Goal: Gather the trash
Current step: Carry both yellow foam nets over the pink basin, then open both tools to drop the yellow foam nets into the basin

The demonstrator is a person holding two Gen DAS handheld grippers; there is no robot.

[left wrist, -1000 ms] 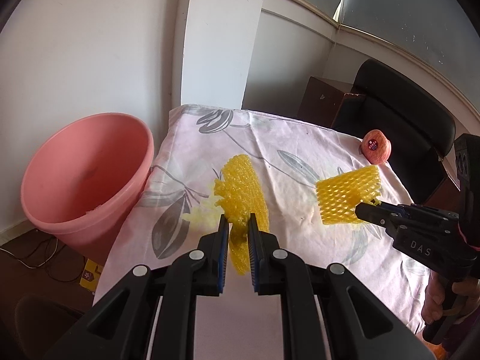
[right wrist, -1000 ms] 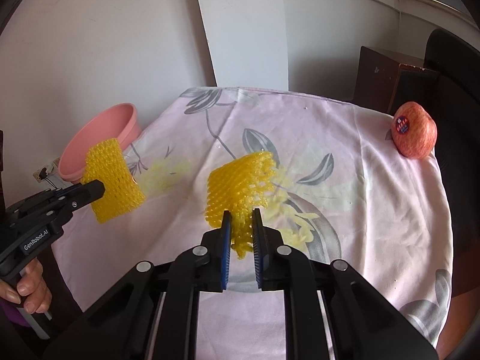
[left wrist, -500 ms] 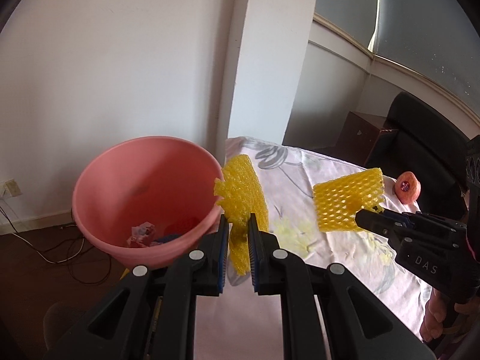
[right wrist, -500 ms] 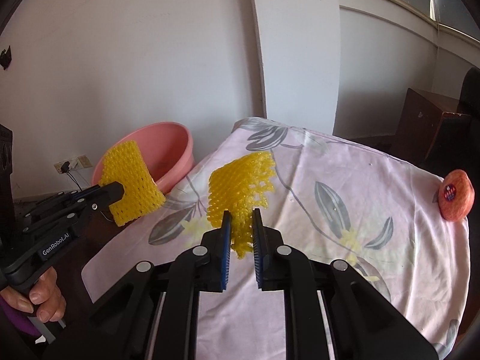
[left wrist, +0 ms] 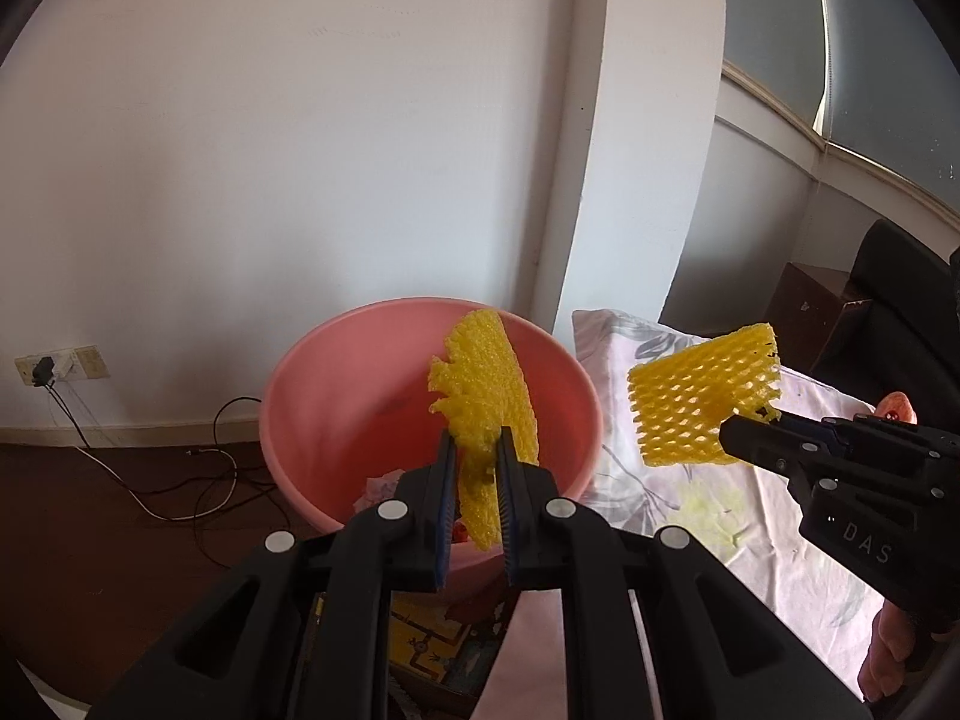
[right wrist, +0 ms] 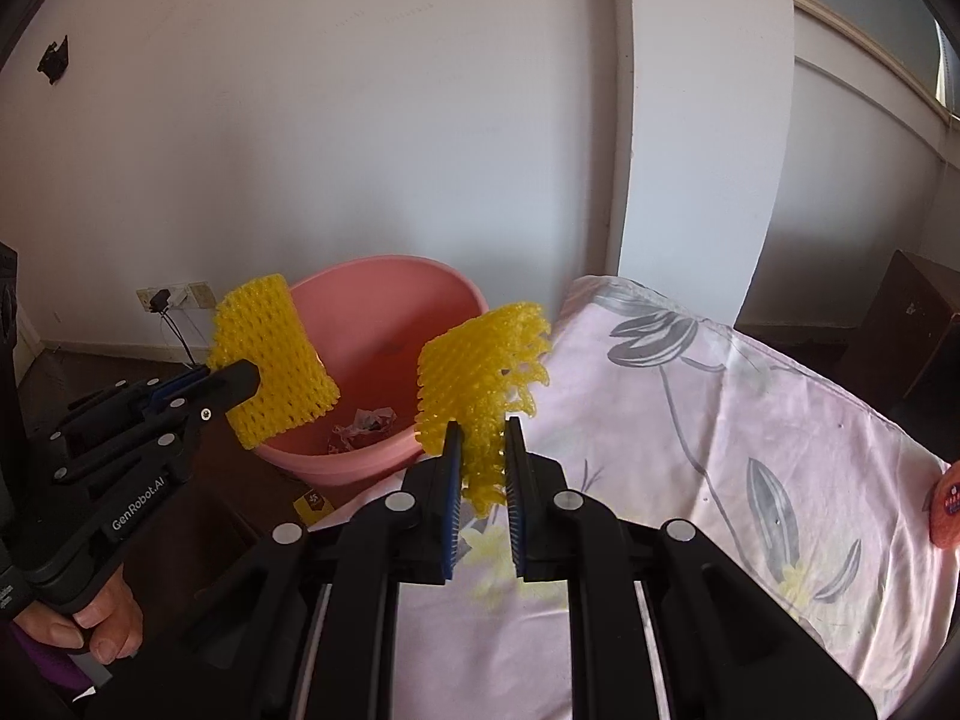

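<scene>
Left gripper [left wrist: 474,468] clamped on a yellow foam fruit net [left wrist: 480,378], poised over the round pink plastic basin [left wrist: 312,420]; right gripper [right wrist: 483,456], pinching another yellow foam net [right wrist: 480,372], farther off beside the rim.

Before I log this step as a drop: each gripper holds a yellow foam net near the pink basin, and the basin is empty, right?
Not quite. Both nets are held, the left gripper on one yellow foam net and the right gripper on the other, but the pink basin is not empty: the right wrist view shows crumpled trash at its bottom.
</scene>
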